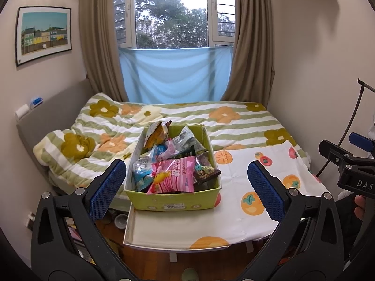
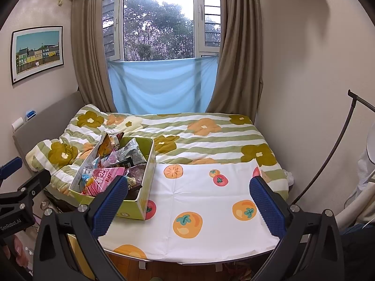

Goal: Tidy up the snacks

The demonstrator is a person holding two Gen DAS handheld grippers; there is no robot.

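Note:
A green cardboard box [image 1: 174,202] heaped with several snack packets stands on a table covered by a white cloth with orange fruit prints [image 1: 246,196]. A pink striped packet [image 1: 174,175] lies on top at the front. In the right wrist view the box [image 2: 140,201] sits at the left, with the pink packet [image 2: 103,175] in it. My left gripper [image 1: 187,182] is open and empty, held in front of the box. My right gripper [image 2: 187,199] is open and empty above the cloth [image 2: 199,210], right of the box. The right gripper's body also shows at the left wrist view's right edge [image 1: 351,164].
A white box lid [image 1: 164,231] lies under the box's front, at the table edge. Behind the table is a bed with a flowered striped quilt [image 1: 187,117], then a window with brown curtains. A curved black stand [image 2: 339,145] is at the right.

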